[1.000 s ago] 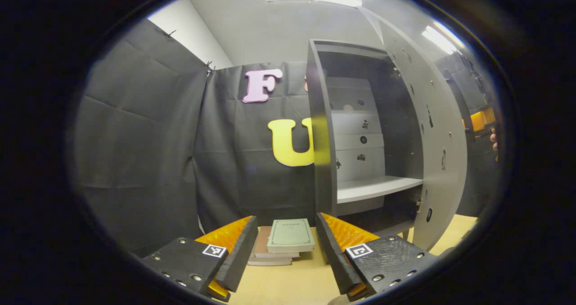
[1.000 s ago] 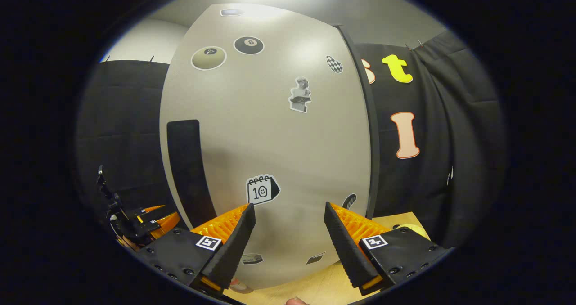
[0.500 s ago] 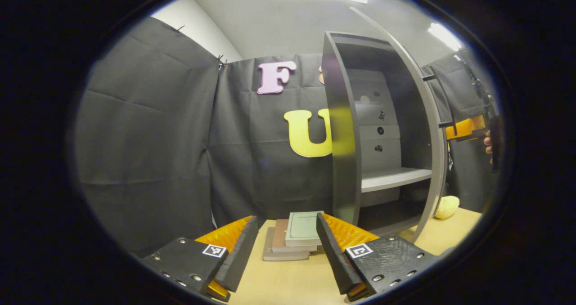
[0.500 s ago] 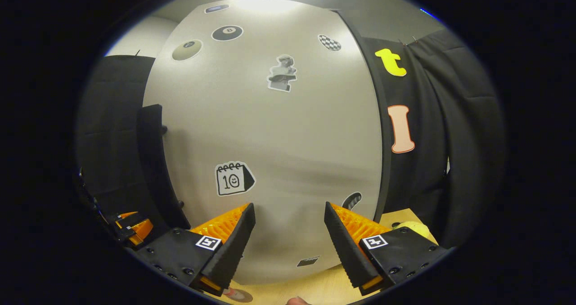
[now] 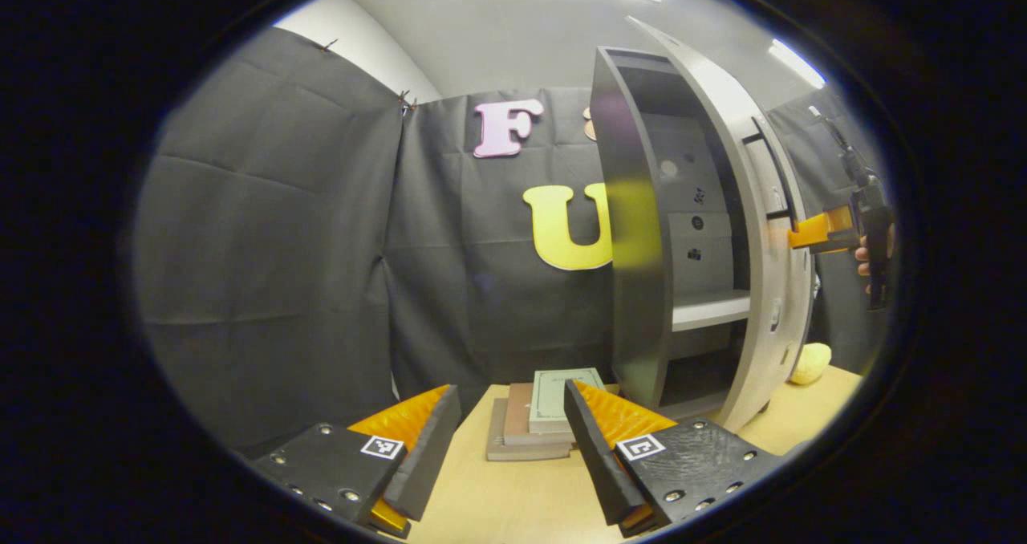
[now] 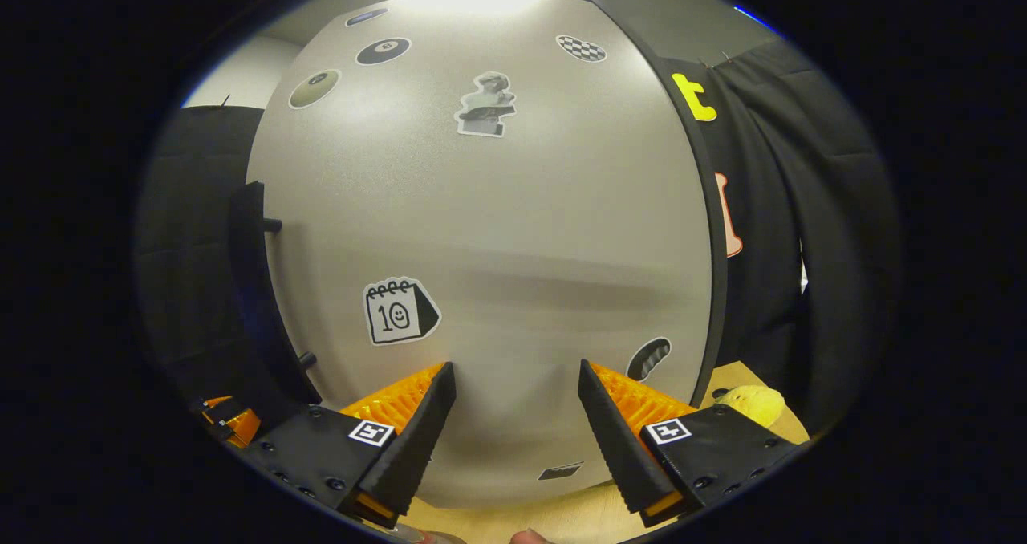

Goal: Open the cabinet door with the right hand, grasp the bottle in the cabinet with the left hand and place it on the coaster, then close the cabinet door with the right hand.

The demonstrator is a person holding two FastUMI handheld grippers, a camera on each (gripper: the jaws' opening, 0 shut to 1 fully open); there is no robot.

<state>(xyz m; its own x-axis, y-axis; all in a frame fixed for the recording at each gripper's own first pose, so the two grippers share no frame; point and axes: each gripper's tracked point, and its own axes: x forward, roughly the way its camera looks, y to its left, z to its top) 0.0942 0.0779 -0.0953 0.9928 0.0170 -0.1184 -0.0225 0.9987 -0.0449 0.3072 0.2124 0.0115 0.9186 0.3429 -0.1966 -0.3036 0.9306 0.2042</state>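
Facing the cabinet door [image 6: 489, 247], the right claw [image 6: 513, 416] is spread wide and grips nothing, its tips near the sticker-covered panel; the black handle [image 6: 257, 303] runs along 9 o'clock. In the left gripper view the left claw [image 5: 505, 440] is likewise wide open and empty above the table [image 5: 513, 504], stacked books [image 5: 533, 416] at 12 o'clock. The door [image 5: 758, 231] stands ajar at 2 o'clock, a narrow gap exposing a bare shelf [image 5: 710, 311]. Bottle location: cannot tell.

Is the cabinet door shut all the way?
No, in the left gripper view the door stands ajar, and the shelf inside the cabinet shows through the gap.
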